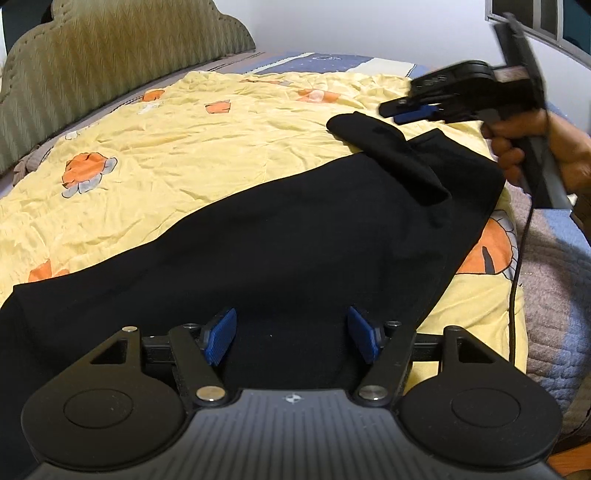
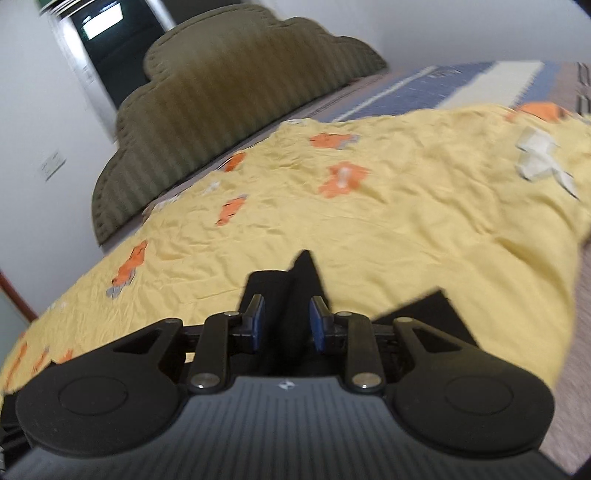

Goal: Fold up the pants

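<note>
Pants: the black fabric pants [image 1: 280,236] are lying spread on the yellow bedsheet with orange flower prints [image 1: 184,147], stretching from the near left towards the far right; a narrow black part is lying folded back over the far right end.
Left claw: the left claw [image 1: 291,334] is hanging just above the near part of the pants, its blue ribbed pads [image 1: 221,334] standing wide apart with nothing pressed between them.
Right claw: the right claw [image 2: 284,321] is standing narrow, its blue pads [image 2: 258,323] lying on either side of a raised ridge of the black cloth [image 2: 301,295]; whether they are pressing on it I cannot tell. In the left wrist view it is showing blurred at the far right [image 1: 412,110], just above the folded-back end of the pants.
Hand: a person's hand [image 1: 535,144] is gripping the right claw's handle at the right edge, a black cable [image 1: 517,277] hanging down from it.
Bed: the sheet is covering most of the bed; a grey quilted blanket [image 1: 546,295] is showing at the right side.
Headboard: an olive-green padded headboard with a scalloped top [image 1: 122,48] is standing at the far left.
Wall: a white wall [image 1: 369,26] is rising beyond the bed.
</note>
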Available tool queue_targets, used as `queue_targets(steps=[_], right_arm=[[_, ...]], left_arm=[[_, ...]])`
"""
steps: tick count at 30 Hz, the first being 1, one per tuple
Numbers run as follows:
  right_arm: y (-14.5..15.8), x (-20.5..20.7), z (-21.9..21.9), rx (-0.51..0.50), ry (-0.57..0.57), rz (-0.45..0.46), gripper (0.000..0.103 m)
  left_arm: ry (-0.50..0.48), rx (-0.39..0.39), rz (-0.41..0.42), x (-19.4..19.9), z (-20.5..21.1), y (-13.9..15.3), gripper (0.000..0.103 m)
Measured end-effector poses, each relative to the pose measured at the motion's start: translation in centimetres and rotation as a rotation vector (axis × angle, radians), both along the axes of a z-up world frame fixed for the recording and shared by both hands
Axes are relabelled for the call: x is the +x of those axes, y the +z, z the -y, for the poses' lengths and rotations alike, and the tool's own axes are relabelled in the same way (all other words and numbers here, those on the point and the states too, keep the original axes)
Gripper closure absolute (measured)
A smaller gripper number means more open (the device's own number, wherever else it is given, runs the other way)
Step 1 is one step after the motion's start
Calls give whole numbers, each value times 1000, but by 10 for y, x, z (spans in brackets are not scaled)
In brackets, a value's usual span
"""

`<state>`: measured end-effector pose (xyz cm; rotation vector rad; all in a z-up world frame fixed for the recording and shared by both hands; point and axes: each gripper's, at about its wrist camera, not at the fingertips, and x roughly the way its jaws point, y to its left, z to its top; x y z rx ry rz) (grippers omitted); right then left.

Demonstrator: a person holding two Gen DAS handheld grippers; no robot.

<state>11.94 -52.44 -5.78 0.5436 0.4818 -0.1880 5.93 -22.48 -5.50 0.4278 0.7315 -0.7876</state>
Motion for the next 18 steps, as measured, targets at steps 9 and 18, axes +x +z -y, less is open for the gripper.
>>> queue_targets(steps=[9, 18], right_arm=[[-11, 45, -6, 5, 29, -93, 91], [16, -22, 3, -16, -140, 15, 98]], left_arm=[[9, 6, 13, -4, 0, 2, 37], [-49, 3, 71, -19, 10, 19, 37]])
